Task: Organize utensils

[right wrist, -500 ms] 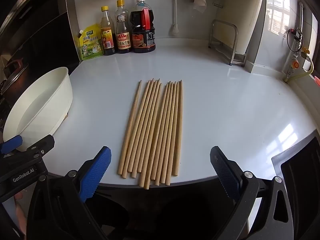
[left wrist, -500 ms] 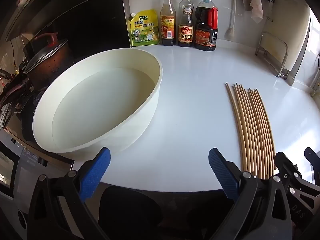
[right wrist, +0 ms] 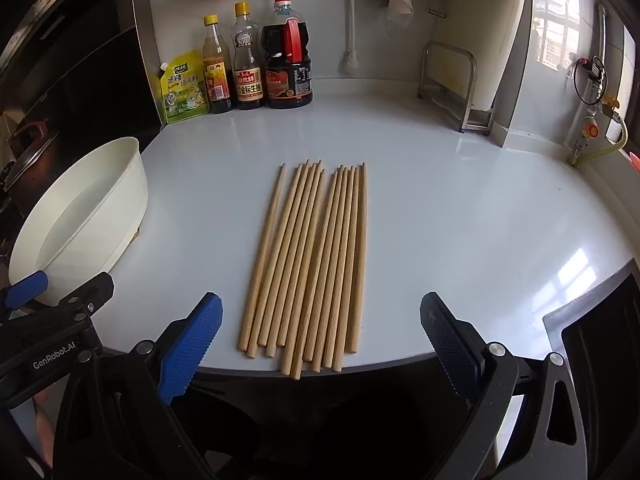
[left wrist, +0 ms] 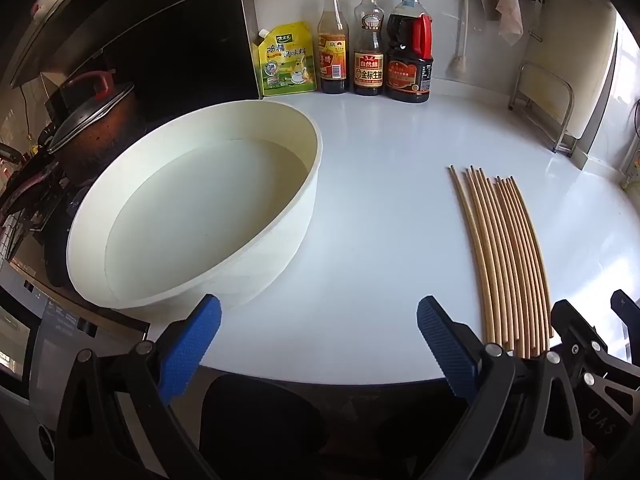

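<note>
Nothing on the counter has shifted in the last half second.

The wooden chopsticks (right wrist: 308,268) lie in a row on the white countertop (right wrist: 440,208), well apart from the water-filled basin (left wrist: 192,216). Left gripper (left wrist: 318,344) and right gripper (right wrist: 320,344) both hover wide open and empty, so sorting looks unstarted.
</note>
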Tool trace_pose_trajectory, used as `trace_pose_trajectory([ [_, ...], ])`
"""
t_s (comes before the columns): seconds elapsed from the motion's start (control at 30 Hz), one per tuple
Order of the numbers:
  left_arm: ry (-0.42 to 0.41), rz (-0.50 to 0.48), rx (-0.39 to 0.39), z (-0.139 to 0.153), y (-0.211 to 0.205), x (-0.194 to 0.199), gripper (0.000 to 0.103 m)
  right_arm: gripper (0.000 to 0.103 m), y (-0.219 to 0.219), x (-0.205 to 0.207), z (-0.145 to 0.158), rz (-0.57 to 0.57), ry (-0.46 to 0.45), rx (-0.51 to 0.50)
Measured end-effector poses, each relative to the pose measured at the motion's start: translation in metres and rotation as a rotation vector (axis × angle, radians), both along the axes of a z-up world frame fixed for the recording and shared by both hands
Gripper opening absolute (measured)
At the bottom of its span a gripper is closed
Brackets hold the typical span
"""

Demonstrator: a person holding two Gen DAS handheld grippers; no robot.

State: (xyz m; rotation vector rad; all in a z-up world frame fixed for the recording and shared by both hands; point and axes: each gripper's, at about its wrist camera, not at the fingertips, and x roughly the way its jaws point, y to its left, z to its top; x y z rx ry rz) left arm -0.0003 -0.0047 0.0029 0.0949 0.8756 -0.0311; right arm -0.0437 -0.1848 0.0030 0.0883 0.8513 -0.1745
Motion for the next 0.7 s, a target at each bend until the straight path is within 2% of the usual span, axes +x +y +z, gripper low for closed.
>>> trace_pose_trajectory([
  [0.7,-0.004,0.001,-0.002,0.0012,0.0034,0.0020,0.097,0.095,-0.0008,-0.0011,0.0012,0.000,0.004,0.017],
])
